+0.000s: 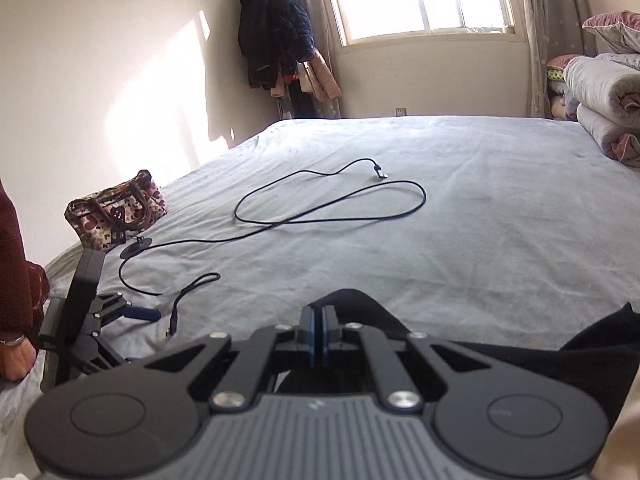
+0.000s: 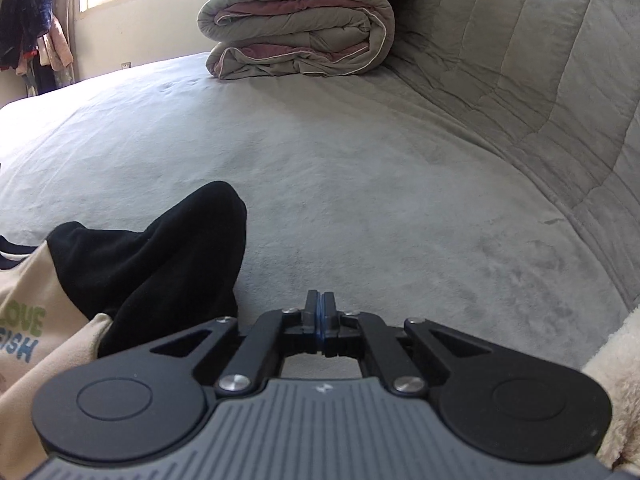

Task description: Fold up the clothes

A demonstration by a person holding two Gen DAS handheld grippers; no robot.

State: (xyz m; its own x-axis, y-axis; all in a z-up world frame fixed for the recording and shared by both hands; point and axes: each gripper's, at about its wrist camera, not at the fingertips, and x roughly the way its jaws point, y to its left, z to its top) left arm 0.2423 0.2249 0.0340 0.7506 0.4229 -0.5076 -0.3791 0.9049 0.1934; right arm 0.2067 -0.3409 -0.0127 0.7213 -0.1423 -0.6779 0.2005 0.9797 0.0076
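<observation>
Left claw [image 1: 319, 312] pinched closed on the black-and-cream fleece garment [image 1: 592, 352]; right claw [image 2: 319, 300] closed on nothing, above the grey bed [image 2: 360, 184].

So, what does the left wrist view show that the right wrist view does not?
Only the left wrist view shows the black cable, the patterned handbag and a spare gripper lying on the bed. Only the right wrist view shows the cream garment's printed letters. Both show the grey bed sheet, folded quilts and black fabric.
</observation>
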